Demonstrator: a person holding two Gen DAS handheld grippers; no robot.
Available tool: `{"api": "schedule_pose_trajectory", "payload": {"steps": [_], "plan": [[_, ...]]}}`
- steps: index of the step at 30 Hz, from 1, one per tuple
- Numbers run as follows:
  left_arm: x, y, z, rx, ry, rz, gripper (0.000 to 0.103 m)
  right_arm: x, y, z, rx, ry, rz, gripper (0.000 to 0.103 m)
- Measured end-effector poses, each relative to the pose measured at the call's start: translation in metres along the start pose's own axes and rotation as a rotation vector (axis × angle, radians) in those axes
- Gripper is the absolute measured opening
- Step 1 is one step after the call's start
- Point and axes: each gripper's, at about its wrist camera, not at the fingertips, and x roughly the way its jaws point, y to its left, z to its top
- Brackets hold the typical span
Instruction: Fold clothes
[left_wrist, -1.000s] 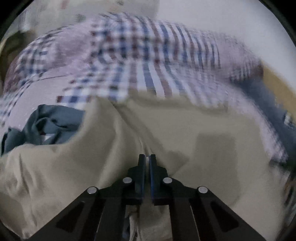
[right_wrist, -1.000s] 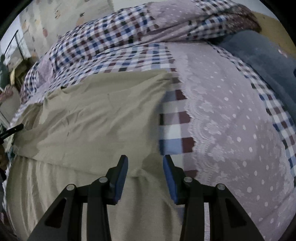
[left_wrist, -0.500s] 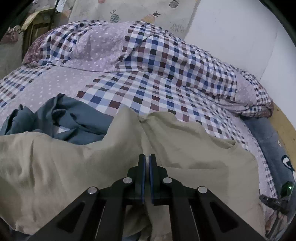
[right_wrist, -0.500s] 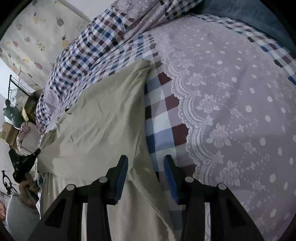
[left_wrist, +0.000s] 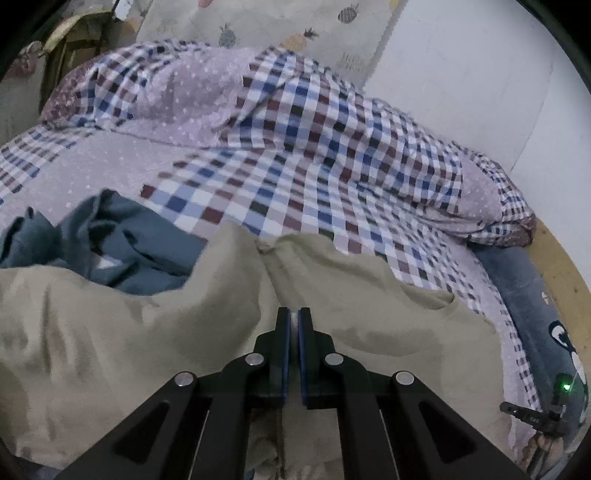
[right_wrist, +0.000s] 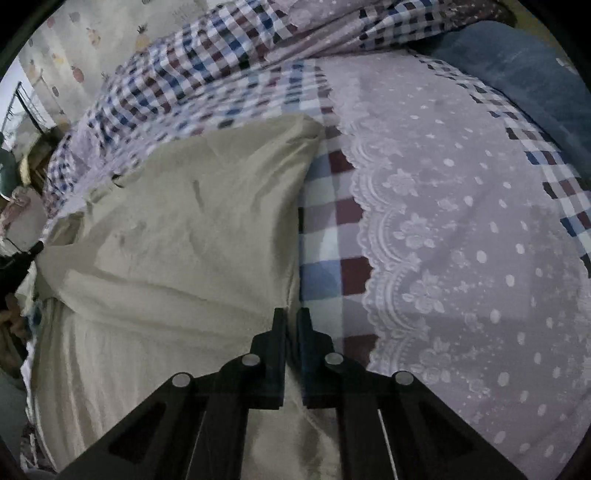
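Pinching beige garment (left_wrist: 369, 295) at two edges to spread it on bed (right_wrist: 461, 240) | left hand-held gripper (left_wrist: 294, 317) clenched on its fold, 6 o'clock | right hand-held gripper (right_wrist: 291, 319) clamped on hem, 6 o'clock | blue clothing (left_wrist: 122, 251) at 9 o'clock, waiting.

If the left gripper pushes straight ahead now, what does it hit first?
Probably more of the beige garment that the left gripper is shut on, then the checked bedding; depth is unclear.

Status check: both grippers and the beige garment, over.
Left gripper shut on beige garment. Right gripper shut on its edge. Blue garment crumpled alongside, partly under it.
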Motion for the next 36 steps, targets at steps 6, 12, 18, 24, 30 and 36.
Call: {"api": "schedule_pose_trajectory", "payload": {"steps": [6, 12, 18, 24, 30, 36], "plan": [[0.013, 0.015, -0.005, -0.030, 0.075, 0.007, 0.009, 0.004, -0.012, -0.005, 0.051, 0.006, 0.030, 0.012], [-0.064, 0.061, -0.003, -0.151, -0.084, -0.057, 0.065, -0.004, -0.020, -0.006, 0.073, -0.004, 0.029, 0.023], [-0.170, 0.143, -0.012, -0.282, -0.267, 0.032, 0.075, -0.028, -0.020, -0.004, 0.080, -0.066, 0.007, 0.029], [-0.218, 0.223, -0.028, -0.468, -0.305, 0.088, 0.082, -0.049, -0.002, 0.002, 0.064, -0.121, 0.024, 0.030], [-0.193, 0.248, -0.037, -0.588, -0.211, -0.007, 0.082, -0.061, 0.036, 0.003, 0.041, -0.153, 0.058, 0.030], [-0.176, 0.257, -0.015, -0.656, -0.222, -0.049, 0.081, -0.073, 0.067, -0.007, 0.008, -0.161, 0.089, 0.030]]}}
